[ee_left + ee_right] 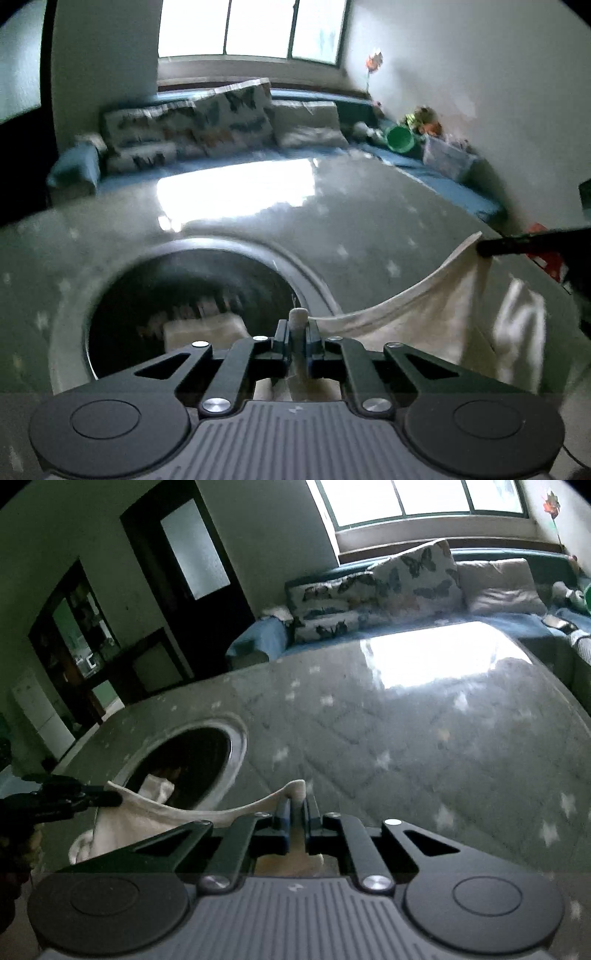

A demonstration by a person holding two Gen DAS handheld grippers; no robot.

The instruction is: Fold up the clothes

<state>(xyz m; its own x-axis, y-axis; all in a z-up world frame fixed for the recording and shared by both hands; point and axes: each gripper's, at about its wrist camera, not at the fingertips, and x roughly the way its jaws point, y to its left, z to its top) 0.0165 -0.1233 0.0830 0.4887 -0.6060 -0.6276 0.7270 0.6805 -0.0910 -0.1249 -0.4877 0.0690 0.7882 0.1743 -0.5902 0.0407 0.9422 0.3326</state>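
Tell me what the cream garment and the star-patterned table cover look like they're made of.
The cream garment looks like soft, matte woven or knit cloth: it sags in a curve between the left gripper and right gripper, whose jaws are shut on its edge, and hangs in folds. The table cover looks like glossy plastic or oilcloth: it mirrors the window as a bright glare. Neither is certain from blurred frames.

A home living room: sofa (461,605) with butterfly cushions (229,114) under a window (255,27).

Both the left gripper (297,334) and right gripper (297,812) seem clamped tight, angled downward.
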